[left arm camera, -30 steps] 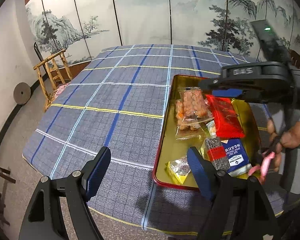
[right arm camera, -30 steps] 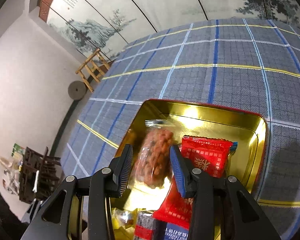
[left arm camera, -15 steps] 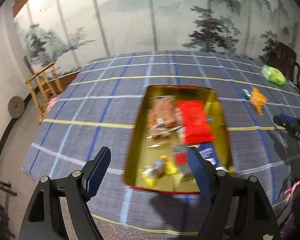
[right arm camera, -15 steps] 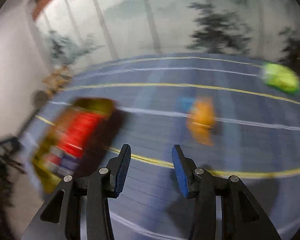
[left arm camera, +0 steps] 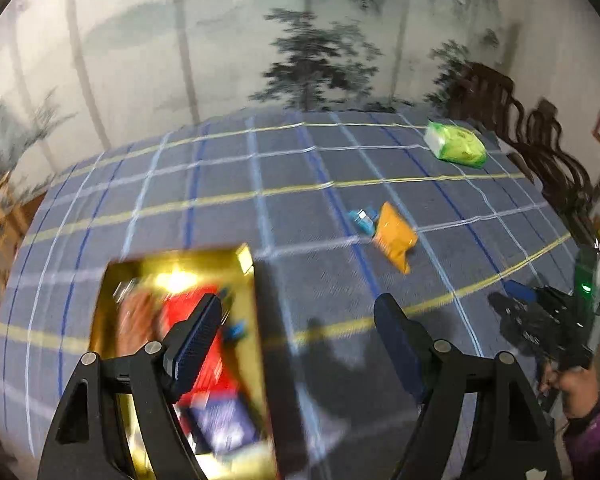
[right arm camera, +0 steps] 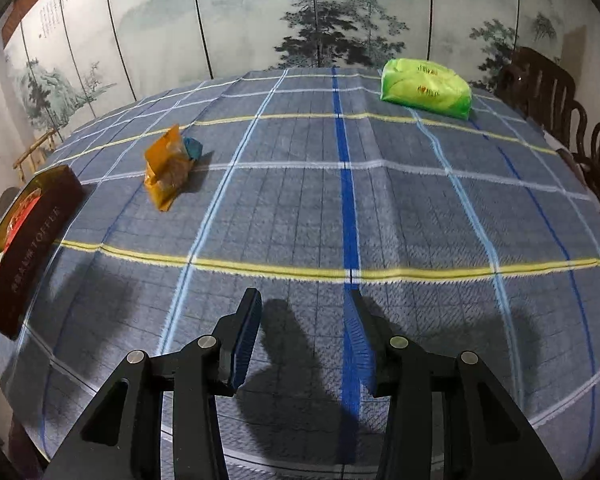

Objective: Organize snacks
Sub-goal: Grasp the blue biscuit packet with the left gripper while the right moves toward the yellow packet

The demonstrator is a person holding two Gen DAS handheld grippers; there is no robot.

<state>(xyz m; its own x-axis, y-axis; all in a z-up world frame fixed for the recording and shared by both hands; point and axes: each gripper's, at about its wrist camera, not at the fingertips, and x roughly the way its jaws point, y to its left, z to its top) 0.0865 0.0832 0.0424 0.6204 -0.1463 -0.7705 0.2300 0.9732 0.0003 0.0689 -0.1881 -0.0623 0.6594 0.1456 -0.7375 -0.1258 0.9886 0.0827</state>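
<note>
A gold tin tray [left arm camera: 244, 258] with red outer walls holds several snack packs, among them a red pack [left arm camera: 184, 308]; in the right wrist view the tray [right arm camera: 40, 232] stands at the far left. An orange snack bag [left arm camera: 394, 238] lies on the cloth beside a small blue snack [left arm camera: 362, 218]; both show in the right wrist view, the bag [right arm camera: 168, 170] and the blue snack [right arm camera: 192, 148]. My left gripper [left arm camera: 298, 326] is open and empty above the tray's right edge. My right gripper [right arm camera: 306, 316] is open and empty over bare cloth.
A green tissue pack [right arm camera: 426, 88] lies at the far right of the table, also in the left wrist view [left arm camera: 456, 146]. Dark wooden chairs [right arm camera: 540, 84] stand along the right side. A painted folding screen [right arm camera: 300, 20] stands behind the table.
Both grippers have swung right, away from the tray. The right gripper has left the tray and now faces the orange bag and green pack. Both stay open.
</note>
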